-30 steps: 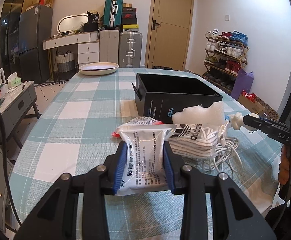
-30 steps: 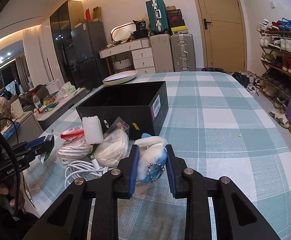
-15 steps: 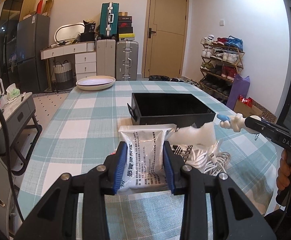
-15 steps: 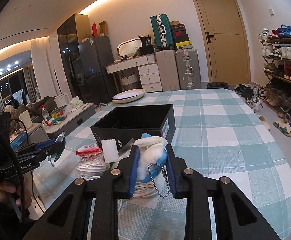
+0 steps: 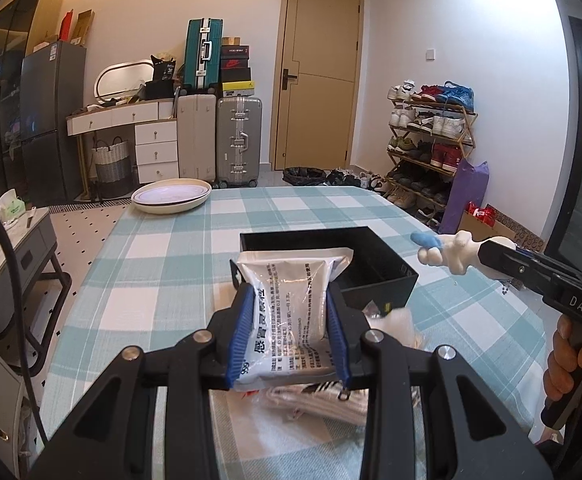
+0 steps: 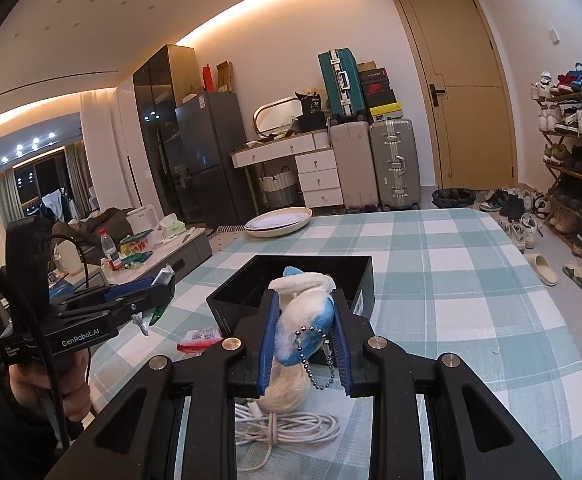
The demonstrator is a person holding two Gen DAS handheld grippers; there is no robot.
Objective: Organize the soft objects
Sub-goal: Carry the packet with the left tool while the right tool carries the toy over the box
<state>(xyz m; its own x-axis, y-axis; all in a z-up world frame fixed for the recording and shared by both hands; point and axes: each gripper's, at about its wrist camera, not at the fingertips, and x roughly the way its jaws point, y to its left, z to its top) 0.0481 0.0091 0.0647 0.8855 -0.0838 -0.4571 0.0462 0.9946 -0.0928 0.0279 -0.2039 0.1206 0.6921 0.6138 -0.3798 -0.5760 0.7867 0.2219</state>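
Note:
My left gripper (image 5: 289, 300) is shut on a white printed plastic pouch (image 5: 291, 312) and holds it in the air, just in front of the open black box (image 5: 375, 276). My right gripper (image 6: 305, 312) is shut on a white and blue plush keychain toy (image 6: 303, 320) with a bead chain, raised in front of the same box (image 6: 291, 276). The toy also shows in the left wrist view (image 5: 447, 252), to the right of the box. Bagged striped socks (image 5: 323, 398) lie on the table below the pouch.
A coiled white cable (image 6: 291, 428) and a red-edged packet (image 6: 197, 340) lie on the checked tablecloth (image 6: 451, 280). A cream plate (image 5: 171, 200) sits at the table's far left. Suitcases, a door and a shoe rack stand beyond.
Both grippers have risen from the pile with their loads. The box now sits lower in both views, and the socks and cable have dropped beneath the fingers.

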